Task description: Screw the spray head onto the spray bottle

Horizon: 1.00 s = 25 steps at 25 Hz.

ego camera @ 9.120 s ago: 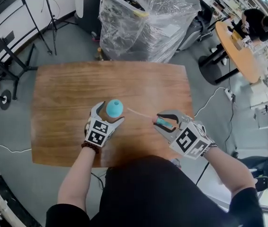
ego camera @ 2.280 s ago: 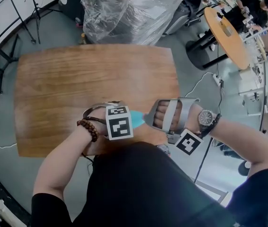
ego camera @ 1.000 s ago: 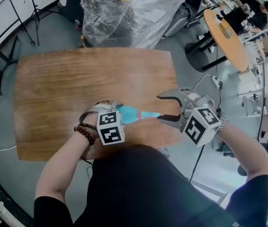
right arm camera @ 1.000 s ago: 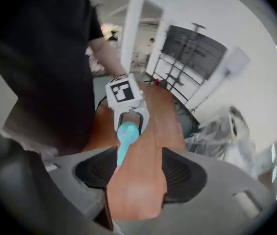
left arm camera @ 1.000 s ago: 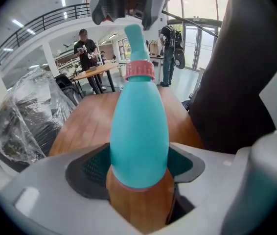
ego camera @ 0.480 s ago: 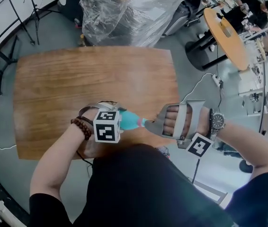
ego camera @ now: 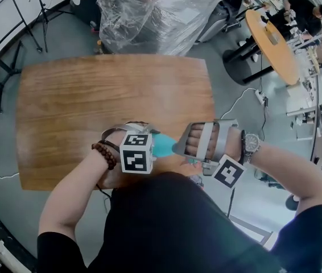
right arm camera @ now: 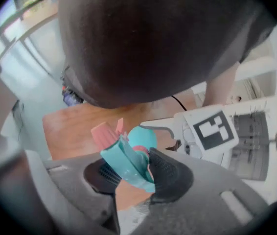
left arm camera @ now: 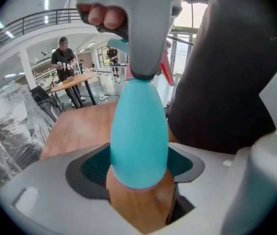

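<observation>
**Grippers meeting at the bottle's neck, above the table's near edge**

Left gripper: jaws set fairly wide and clamped on the lower body of the teal spray bottle, which is held clear of the wooden table and tilted, its neck toward the right gripper. Right gripper: jaws have just been closing and now stand narrow, pads pressed on the teal spray head with its pink trigger, at the top of the bottle.

Obstructions: in the head view the right hand and its gripper frame cover the spray head entirely, and the left gripper's marker cube covers the bottle's base (only a short teal stretch shows between them). The person's dark torso hides the table's near edge.

Surroundings: a bundle wrapped in clear plastic stands on the floor beyond the table's far edge. A round table with a person seated at it lies well apart at upper right. A white cable trails over the grey floor, and black stand legs sit at left.
</observation>
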Each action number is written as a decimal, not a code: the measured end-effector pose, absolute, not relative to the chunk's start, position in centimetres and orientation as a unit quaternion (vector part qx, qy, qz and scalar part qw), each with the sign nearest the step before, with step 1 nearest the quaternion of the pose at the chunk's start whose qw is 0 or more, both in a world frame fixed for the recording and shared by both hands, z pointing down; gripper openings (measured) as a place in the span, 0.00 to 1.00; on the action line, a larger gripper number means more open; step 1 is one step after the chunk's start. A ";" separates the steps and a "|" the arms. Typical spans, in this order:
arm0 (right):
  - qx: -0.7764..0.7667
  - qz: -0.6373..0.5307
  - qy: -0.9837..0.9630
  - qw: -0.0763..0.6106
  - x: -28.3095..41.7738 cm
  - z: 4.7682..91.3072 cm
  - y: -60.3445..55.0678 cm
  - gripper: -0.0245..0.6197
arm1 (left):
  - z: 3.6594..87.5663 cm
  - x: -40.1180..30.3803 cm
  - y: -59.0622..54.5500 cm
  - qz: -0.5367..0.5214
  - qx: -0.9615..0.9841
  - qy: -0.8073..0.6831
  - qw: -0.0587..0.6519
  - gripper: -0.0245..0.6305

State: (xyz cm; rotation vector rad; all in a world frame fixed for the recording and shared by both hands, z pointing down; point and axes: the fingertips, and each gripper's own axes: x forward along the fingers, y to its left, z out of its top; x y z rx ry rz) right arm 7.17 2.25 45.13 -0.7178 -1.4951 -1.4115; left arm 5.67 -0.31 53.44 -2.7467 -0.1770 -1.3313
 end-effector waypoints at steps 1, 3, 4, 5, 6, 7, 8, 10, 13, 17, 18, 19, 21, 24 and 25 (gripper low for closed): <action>-0.267 -0.515 -0.648 0.494 7.1 45.2 1.8 0.23 | 53.5 5.6 -0.7 -0.438 -0.896 -0.044 0.047 0.61; -0.181 -0.330 -0.743 0.554 6.9 45.4 0.4 0.23 | 53.8 5.5 -1.7 -0.445 -0.894 -0.010 0.055 0.60; -0.124 -0.209 -0.784 0.571 6.7 45.6 -0.5 0.23 | 53.9 5.5 -2.3 -0.448 -0.892 0.010 0.058 0.60; -0.064 -0.076 -0.811 0.576 6.6 45.8 -1.5 0.23 | 54.1 5.4 -2.9 -0.451 -0.890 0.029 0.062 0.60; -0.005 0.054 -0.822 0.567 6.6 45.9 -2.5 0.23 | 54.2 5.3 -3.3 -0.453 -0.888 0.046 0.065 0.60; 0.047 0.166 -0.818 0.548 6.5 46.0 -3.4 0.23 | 54.3 5.2 -3.7 -0.454 -0.886 0.062 0.066 0.60; 0.090 0.253 -0.807 0.526 6.4 46.0 -4.2 0.23 | 54.5 5.2 -4.0 -0.455 -0.885 0.075 0.067 0.60; 0.139 0.346 -0.786 0.493 6.2 46.1 -5.0 0.23 | 54.8 5.1 -4.3 -0.453 -0.884 0.095 0.065 0.60; 0.145 0.318 -0.797 0.492 5.9 45.9 -5.5 0.24 | 54.8 5.2 -4.5 -0.434 -0.893 0.112 0.043 0.61; 0.159 0.220 -0.829 0.488 6.2 44.7 -7.1 0.36 | 55.2 4.9 -5.5 -0.377 -0.913 0.156 -0.009 0.61; 0.168 0.205 -0.834 0.483 6.3 44.5 -7.4 0.37 | 55.5 4.4 -6.0 -0.361 -0.916 0.175 -0.024 0.61; 0.177 0.194 -0.838 0.478 6.5 44.3 -7.6 0.36 | 55.8 3.8 -6.6 -0.345 -0.917 0.195 -0.038 0.61; 0.190 0.177 -0.844 0.470 6.7 44.2 -7.9 0.36 | 56.4 2.4 -8.0 -0.316 -0.917 0.236 -0.061 0.61; 0.191 0.156 -0.851 0.463 6.4 44.2 -8.2 0.36 | 57.1 0.4 -10.4 -0.281 -0.909 0.293 -0.088 0.61; 0.190 0.149 -0.854 0.462 6.2 44.2 -8.2 0.36 | 57.3 -0.3 -11.2 -0.272 -0.905 0.313 -0.096 0.62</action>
